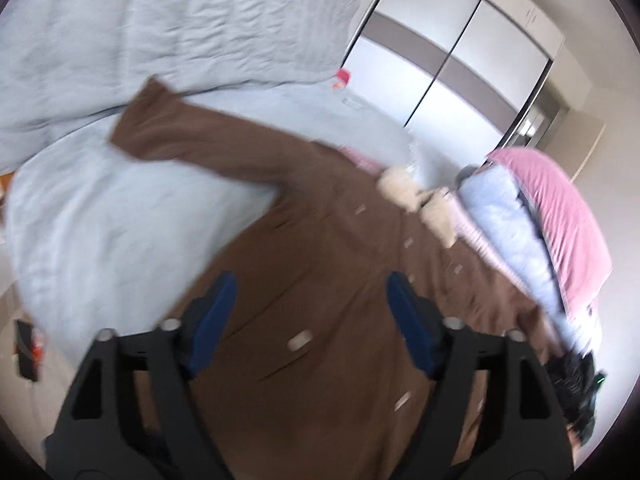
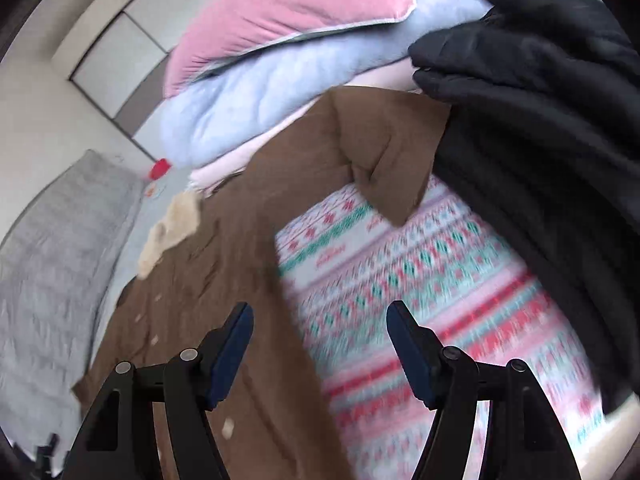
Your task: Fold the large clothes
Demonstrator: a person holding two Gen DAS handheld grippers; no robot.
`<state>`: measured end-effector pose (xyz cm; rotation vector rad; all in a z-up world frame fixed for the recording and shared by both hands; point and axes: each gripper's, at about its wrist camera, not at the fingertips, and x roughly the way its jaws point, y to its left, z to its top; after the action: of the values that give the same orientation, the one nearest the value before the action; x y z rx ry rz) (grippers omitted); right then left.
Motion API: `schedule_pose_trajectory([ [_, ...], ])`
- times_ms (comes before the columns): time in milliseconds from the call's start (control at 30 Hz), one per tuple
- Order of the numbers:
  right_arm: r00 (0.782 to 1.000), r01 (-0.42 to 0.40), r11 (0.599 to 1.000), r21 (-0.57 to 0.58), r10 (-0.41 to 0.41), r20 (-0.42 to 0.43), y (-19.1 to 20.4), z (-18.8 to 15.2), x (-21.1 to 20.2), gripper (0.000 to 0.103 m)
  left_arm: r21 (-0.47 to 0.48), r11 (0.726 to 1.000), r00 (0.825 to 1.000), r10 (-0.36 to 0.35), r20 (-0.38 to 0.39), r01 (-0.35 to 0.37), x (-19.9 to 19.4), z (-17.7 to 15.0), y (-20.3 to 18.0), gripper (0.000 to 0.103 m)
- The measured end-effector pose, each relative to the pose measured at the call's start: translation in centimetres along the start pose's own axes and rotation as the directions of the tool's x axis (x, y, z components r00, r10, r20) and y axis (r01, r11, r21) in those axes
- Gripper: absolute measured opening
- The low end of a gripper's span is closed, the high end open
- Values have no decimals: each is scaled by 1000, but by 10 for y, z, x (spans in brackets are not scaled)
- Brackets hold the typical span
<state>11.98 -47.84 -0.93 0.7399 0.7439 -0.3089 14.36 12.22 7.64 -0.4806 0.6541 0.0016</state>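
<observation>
Fingers point(image 1: 216, 312) spread above brown coat point(image 1: 320, 240) on bed point(image 1: 100, 220)

A white wardrobe point(image 1: 452, 52) with sliding doors stands beside the bed point(image 1: 100, 216).

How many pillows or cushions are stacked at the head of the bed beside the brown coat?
2: a pink cushion on top, a pale blue pillow directly under it, both beyond the brown coat. More may lie hidden behind the black garment.
</observation>
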Motion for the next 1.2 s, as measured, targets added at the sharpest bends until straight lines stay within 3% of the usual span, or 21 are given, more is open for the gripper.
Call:
schedule_pose_trajectory([
  [67, 997, 73, 997, 29, -73, -20, -8, 17, 33, 70, 4, 1000, 1000, -21, -11, 21, 25, 14, -27, 87],
  [200, 984, 181, 983, 43, -180, -14, -20, 41, 76, 70, 48, 993, 986, -105, -130, 112, 87, 26, -77, 87],
  [267, 969, 248, 969, 4, -248, 19, -23, 54, 92, 70, 124, 989, 989, -68, -134, 85, 118, 18, -94, 87],
  [367, 955, 296, 955, -2, -295, 20, -31, 68, 115, 69, 238, 971, 991, 44, -128, -12, 159, -5, -98, 87],
  [400, 954, 299, 954, -3, -299, 24, -32, 72, 119, 64, 260, 965, 983, 81, -163, -36, 174, -12, -95, 87],
  [433, 960, 280, 959, -27, -279, 35, -27, 77, 121, 36, 259, 965, 977, 85, -194, -33, 182, -12, -94, 87],
  [467, 962, 272, 961, -44, -270, 50, -22, 80, 119, 13, 252, 967, 975, 76, -208, -22, 185, -11, -92, 87],
  [500, 961, 262, 962, -80, -252, 117, -9, 86, 108, 13, 244, 970, 976, 62, -209, -9, 186, -9, -91, 87],
  [567, 931, 295, 942, -160, -246, 269, 21, 93, 81, 9, 245, 969, 979, 65, -194, -16, 188, -5, -91, 87],
  [633, 867, 383, 892, -242, -256, 428, 55, 98, 47, 7, 241, 970, 974, 73, -216, -19, 196, -4, -90, 87],
  [667, 845, 399, 883, -249, -248, 474, 64, 103, 32, 7, 229, 973, 969, 67, -239, -11, 202, -5, -90, 87],
  [800, 820, 414, 892, -183, -278, 500, 57, 131, 15, 7, 216, 976, 953, 54, -297, 12, 214, -8, -89, 87],
  [867, 784, 475, 870, -134, -349, 514, 43, 147, 15, 6, 215, 977, 951, 63, -304, 3, 216, -9, -86, 87],
  [967, 756, 505, 857, -102, -382, 531, 31, 155, 7, 6, 188, 982, 949, 43, -313, 17, 215, -8, -82, 87],
  [1000, 751, 514, 852, -95, -394, 529, 31, 160, 7, 6, 182, 983, 949, 38, -314, 21, 215, -8, -82, 87],
  [1133, 779, 439, 898, -14, -373, 504, -6, 173, -6, 6, 183, 983, 946, 31, -324, 30, 216, -8, -85, 87],
  [1200, 758, 412, 911, -28, -325, 565, -3, 172, -25, 5, 180, 983, 944, 25, -329, 36, 217, -8, -85, 87],
])
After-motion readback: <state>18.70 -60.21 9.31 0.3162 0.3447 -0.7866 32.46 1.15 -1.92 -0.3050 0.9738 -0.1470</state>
